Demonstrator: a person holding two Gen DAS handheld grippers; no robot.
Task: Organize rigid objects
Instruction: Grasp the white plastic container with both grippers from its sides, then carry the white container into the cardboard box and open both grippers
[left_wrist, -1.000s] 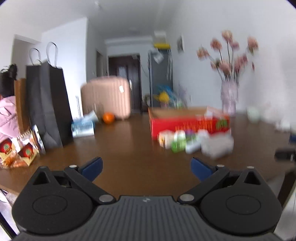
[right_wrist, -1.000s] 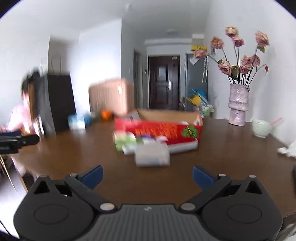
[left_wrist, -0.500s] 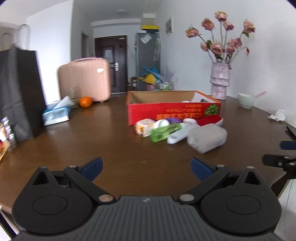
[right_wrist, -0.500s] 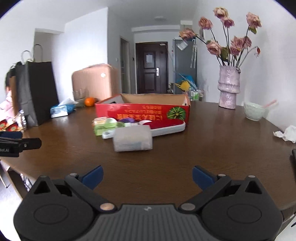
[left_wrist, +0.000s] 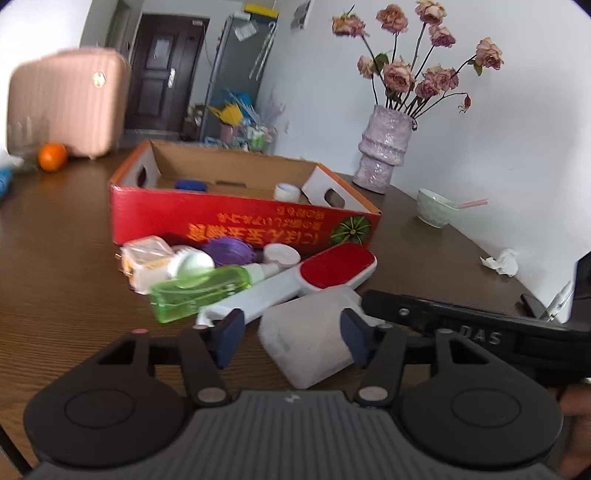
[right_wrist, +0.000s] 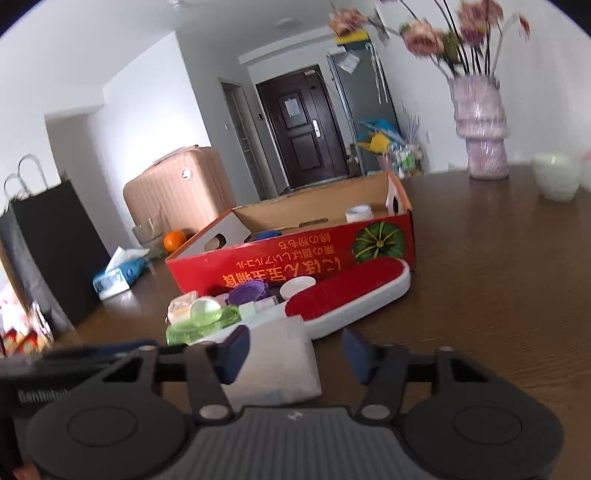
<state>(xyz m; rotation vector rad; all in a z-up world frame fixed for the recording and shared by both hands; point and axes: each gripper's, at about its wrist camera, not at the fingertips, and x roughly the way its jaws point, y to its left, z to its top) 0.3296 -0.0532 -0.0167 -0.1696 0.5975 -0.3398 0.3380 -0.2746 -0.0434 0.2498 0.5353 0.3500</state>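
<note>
Straddling a pale grey rectangular pack (left_wrist: 310, 347), the left tool (left_wrist: 291, 338) is seen with its blue pads spread to either side of it; the right pad lies at the pack's edge, though actual contact cannot be judged. The right tool (right_wrist: 295, 354) is likewise spread wide over the same pack (right_wrist: 280, 365), its left pad overlapping the pack's near corner and its right pad clear of it, so nothing is clamped by either one. The right tool's black body is seen crossing the right side of the left wrist view.

The pack is laid flat on the brown wooden surface (left_wrist: 66, 266), at the front of a cluster. Just behind it a white lint brush with a red pad (left_wrist: 334, 269) is laid, its handle running toward a green transparent bottle (left_wrist: 199, 291) on its side. Beside the bottle a small clear box (left_wrist: 147, 262), a purple ball (left_wrist: 229, 251) and a white round lid (left_wrist: 282, 254) are gathered, against the front wall of an open red cardboard box (left_wrist: 240, 221). Inside the box a white cap (left_wrist: 286, 192) and a blue item (left_wrist: 190, 184) are visible.

Farther off, a lilac vase of dried roses (left_wrist: 386, 151), a pale bowl (left_wrist: 434, 212), a crumpled tissue (left_wrist: 500, 260) and an orange (left_wrist: 51, 157) are set on the surface, with a pink suitcase (left_wrist: 68, 99) behind.
</note>
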